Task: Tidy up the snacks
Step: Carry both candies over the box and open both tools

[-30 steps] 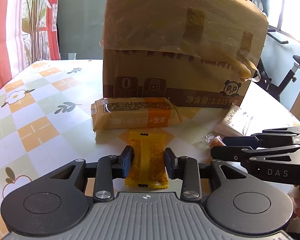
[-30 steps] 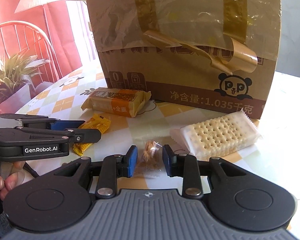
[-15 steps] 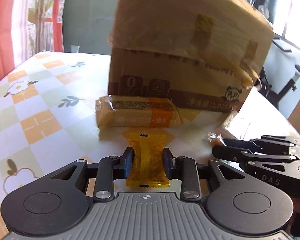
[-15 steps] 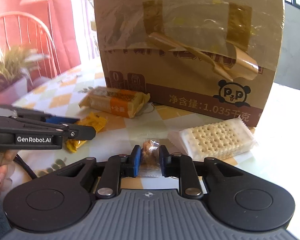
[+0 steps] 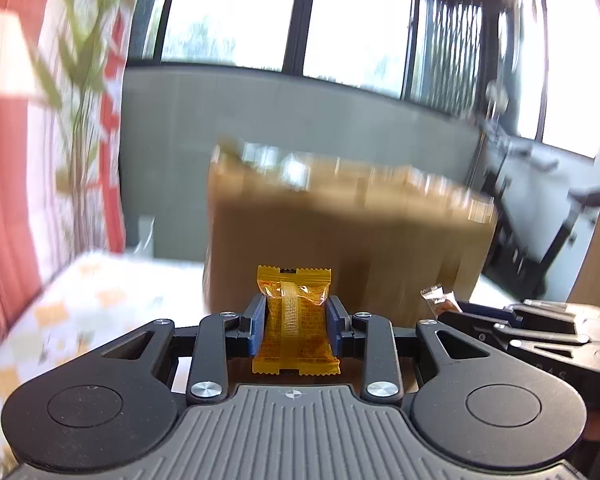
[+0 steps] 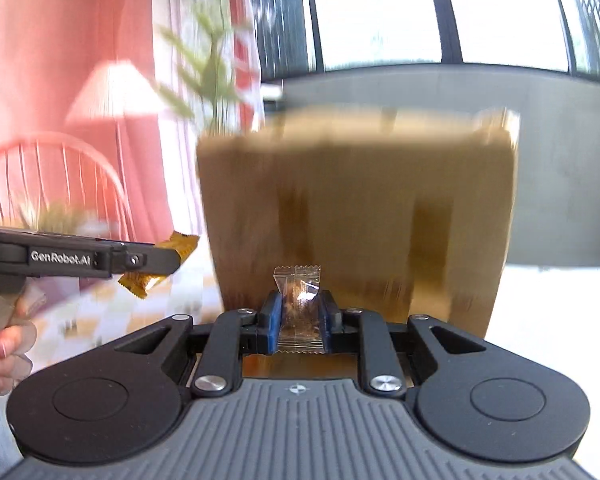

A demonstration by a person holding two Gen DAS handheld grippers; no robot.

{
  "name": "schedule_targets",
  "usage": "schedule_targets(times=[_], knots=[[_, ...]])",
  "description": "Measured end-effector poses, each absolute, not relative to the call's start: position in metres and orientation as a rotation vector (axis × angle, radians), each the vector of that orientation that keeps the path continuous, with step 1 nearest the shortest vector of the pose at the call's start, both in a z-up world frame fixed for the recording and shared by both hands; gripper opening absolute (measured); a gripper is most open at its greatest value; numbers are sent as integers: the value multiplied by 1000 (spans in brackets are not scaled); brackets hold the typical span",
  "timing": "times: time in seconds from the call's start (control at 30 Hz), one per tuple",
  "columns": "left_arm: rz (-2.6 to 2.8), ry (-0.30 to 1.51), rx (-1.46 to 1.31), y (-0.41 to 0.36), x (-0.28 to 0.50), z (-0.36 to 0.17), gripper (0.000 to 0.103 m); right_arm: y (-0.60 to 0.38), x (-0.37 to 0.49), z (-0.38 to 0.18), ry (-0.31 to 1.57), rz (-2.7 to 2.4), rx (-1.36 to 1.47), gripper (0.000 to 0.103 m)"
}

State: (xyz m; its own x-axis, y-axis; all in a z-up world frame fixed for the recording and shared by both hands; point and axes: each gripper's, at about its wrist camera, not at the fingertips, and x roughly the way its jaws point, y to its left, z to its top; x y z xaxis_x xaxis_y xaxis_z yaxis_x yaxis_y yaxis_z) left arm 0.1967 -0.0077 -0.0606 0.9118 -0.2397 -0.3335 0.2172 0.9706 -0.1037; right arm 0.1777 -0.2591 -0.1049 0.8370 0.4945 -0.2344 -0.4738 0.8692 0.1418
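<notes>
Box (image 5: 352, 240) stands on bench (image 5: 80, 292), ahead of both packets; left packet (image 5: 296, 320) beside right packet (image 6: 300, 308), window (image 5: 356, 20) behind.

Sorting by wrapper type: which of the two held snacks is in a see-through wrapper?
The small snack in the right gripper; its clear wrapper shows brown contents. The left gripper holds an opaque yellow packet.

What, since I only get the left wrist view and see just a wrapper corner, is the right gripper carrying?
Observer: The right gripper is shut on a clear-wrapped brown snack, pinched mid-packet and upright.
Operator: How does my yellow packet look from the side?
Observer: The yellow packet sits tilted, poking out beyond and below the left gripper.
</notes>
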Motion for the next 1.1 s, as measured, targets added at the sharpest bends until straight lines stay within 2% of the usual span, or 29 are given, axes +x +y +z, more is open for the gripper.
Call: schedule_targets(times=[0.23, 0.47, 0.6, 0.77, 0.83, 0.87, 1.1], knots=[[-292, 243, -5, -37, 238, -1, 33, -277, 216, -42, 146, 453, 113, 21], [-319, 302, -20, -76, 294, 16, 33, -280, 278, -33, 265, 359, 55, 21], [-304, 361, 38, -93, 317, 5, 34, -280, 285, -40, 297, 348, 56, 21], [-306, 442, 55, -95, 336, -10, 45, -283, 280, -42, 303, 358, 52, 23], [-276, 438, 41, -88, 335, -12, 54, -287, 276, -42, 308, 361, 61, 26], [-268, 441, 24, -84, 333, -10, 54, -289, 273, -41, 308, 365, 67, 30], [-236, 457, 0, -57, 303, -4, 58, -294, 243, -40, 272, 356, 82, 35]])
